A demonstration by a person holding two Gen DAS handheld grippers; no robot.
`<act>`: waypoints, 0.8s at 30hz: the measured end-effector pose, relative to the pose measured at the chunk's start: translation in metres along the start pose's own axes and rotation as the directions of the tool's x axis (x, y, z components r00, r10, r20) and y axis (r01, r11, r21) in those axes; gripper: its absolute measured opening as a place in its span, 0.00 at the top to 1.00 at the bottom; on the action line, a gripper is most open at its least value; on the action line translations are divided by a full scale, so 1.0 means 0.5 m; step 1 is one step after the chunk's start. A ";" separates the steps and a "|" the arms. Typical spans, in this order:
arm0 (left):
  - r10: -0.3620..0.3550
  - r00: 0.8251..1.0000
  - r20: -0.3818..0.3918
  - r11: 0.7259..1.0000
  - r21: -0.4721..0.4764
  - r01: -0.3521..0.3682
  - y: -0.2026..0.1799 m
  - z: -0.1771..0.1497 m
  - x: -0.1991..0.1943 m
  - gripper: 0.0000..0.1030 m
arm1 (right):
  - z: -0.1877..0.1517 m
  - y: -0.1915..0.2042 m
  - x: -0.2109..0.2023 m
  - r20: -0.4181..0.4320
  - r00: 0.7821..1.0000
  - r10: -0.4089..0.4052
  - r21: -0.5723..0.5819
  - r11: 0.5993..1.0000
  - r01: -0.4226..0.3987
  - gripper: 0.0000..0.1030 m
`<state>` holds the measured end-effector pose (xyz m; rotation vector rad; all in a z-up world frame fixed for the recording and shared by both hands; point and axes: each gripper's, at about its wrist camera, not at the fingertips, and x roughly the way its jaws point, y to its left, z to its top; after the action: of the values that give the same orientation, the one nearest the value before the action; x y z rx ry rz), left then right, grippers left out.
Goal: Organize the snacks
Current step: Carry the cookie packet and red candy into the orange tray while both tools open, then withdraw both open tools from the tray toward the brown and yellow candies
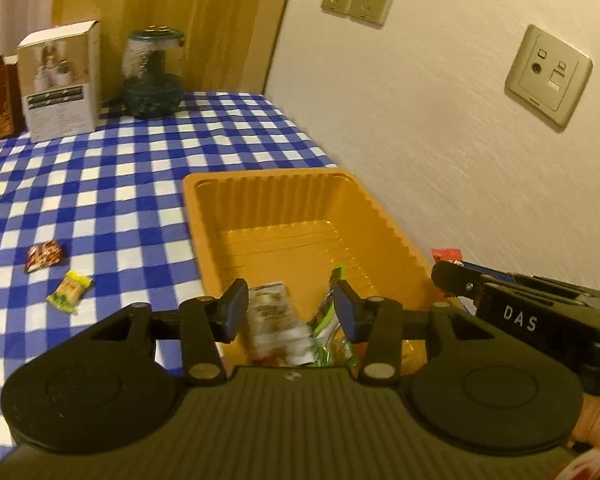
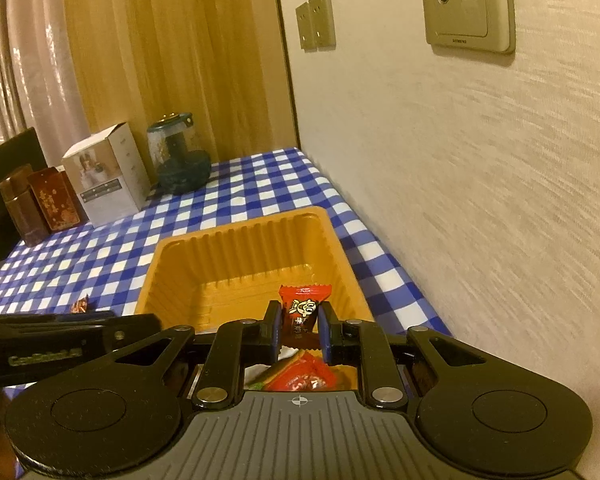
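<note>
An orange plastic tray (image 1: 260,178) (image 2: 236,228) sits on the blue-checked table by the wall. My left gripper (image 1: 292,312) hangs over its near end, open. A blurred white-and-brown snack packet (image 1: 276,320) lies loose between the jaws, and a green packet (image 1: 326,316) is beside it. My right gripper (image 2: 299,328) is shut on a red candy packet (image 2: 304,308) over the tray's near right side, above more red wrappers (image 2: 300,378) in the tray. On the cloth to the left lie a red-brown snack (image 1: 44,256) (image 2: 80,304) and a yellow-green snack (image 1: 70,290).
A white carton (image 1: 62,84) (image 2: 108,176), a glass jar with a dark lid (image 1: 154,76) (image 2: 178,156) and brown boxes (image 2: 40,204) stand at the table's far end. The wall with socket plates (image 1: 548,76) runs close along the tray's right side.
</note>
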<state>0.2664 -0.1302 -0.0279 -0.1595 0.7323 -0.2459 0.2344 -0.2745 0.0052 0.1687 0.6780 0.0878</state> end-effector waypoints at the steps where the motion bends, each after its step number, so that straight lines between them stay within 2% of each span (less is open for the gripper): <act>1: 0.001 1.000 -0.001 1.000 -0.006 -0.001 0.005 -0.004 -0.006 0.58 | 0.000 0.002 -0.001 -0.002 1.000 0.003 0.002 1.000 -0.003 0.81; 10: 0.010 1.000 0.001 0.999 -0.042 -0.010 0.031 -0.029 -0.052 0.57 | 0.000 0.017 -0.006 -0.011 1.000 0.026 -0.002 1.000 -0.026 0.81; 19: 0.019 1.000 0.002 0.999 -0.050 -0.019 0.046 -0.036 -0.062 0.57 | 0.008 0.027 -0.004 0.006 0.998 0.063 0.002 0.998 -0.063 0.79; 20: 0.022 1.000 0.003 0.998 -0.051 -0.021 0.049 -0.036 -0.063 0.57 | 0.009 0.026 0.000 0.003 0.997 0.075 0.008 0.997 -0.075 0.73; 21: 0.024 1.000 0.004 0.998 -0.053 -0.024 0.052 -0.037 -0.064 0.57 | 0.008 0.024 0.001 0.003 0.997 0.077 0.021 0.997 -0.077 0.48; 22: 0.027 1.000 0.005 0.998 -0.055 -0.027 0.056 -0.037 -0.067 0.57 | 0.008 0.022 -0.001 0.010 0.997 0.074 0.032 0.997 -0.074 0.31; 24: 0.034 0.999 0.006 0.998 -0.055 -0.033 0.062 -0.039 -0.072 0.57 | 0.006 0.016 -0.008 0.031 0.997 0.067 0.053 0.996 -0.069 0.30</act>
<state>0.2323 -0.0918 -0.0263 -0.2003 0.7349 -0.1933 0.2329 -0.2676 0.0115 0.2449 0.6465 0.1319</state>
